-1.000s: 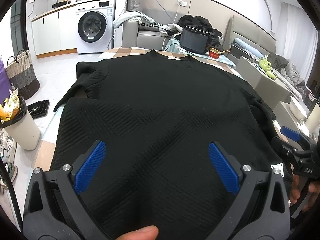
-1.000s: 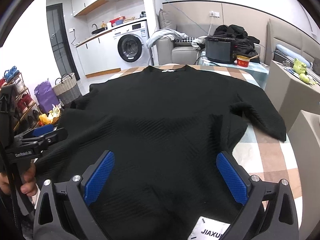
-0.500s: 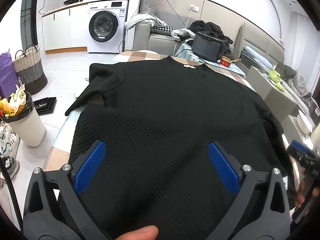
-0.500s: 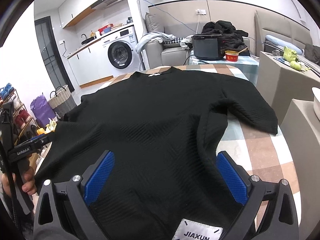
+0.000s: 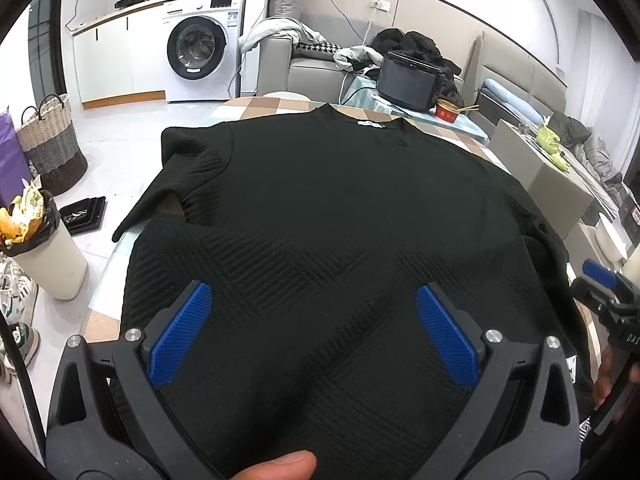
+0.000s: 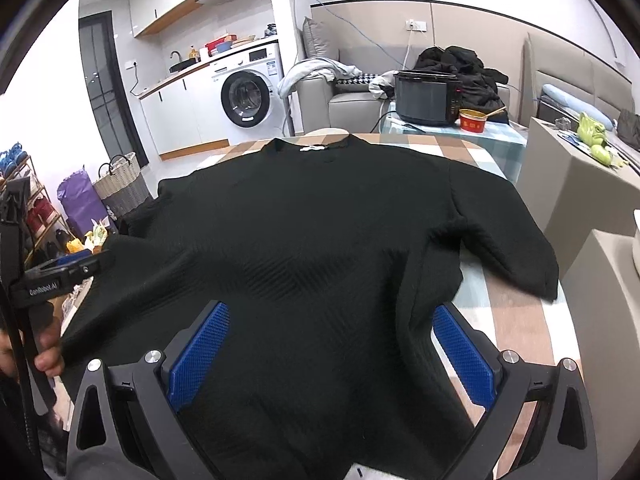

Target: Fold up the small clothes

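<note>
A black ribbed short-sleeved sweater (image 5: 340,200) lies flat on the checked table (image 5: 280,104), collar and white neck label (image 5: 370,124) at the far end. Its left sleeve (image 5: 176,176) hangs over the table's left edge. The right sleeve (image 6: 508,232) rests on the table (image 6: 520,320). My left gripper (image 5: 312,296) hovers open over the sweater's lower left part. My right gripper (image 6: 330,312) hovers open over the lower right of the sweater (image 6: 320,208). Each gripper shows at the edge of the other's view: the right gripper (image 5: 604,280) and the left gripper (image 6: 64,272).
A lined waste bin (image 5: 44,248) and a woven basket (image 5: 52,144) stand on the floor to the left. Beyond the table are a black appliance (image 5: 408,80), a red bowl (image 5: 446,111) and a washing machine (image 5: 200,48). A grey cabinet (image 6: 580,184) stands on the right.
Both grippers have drawn back from the sweater, so more of it and of the table shows. Both stay open and the sweater lies as before.
</note>
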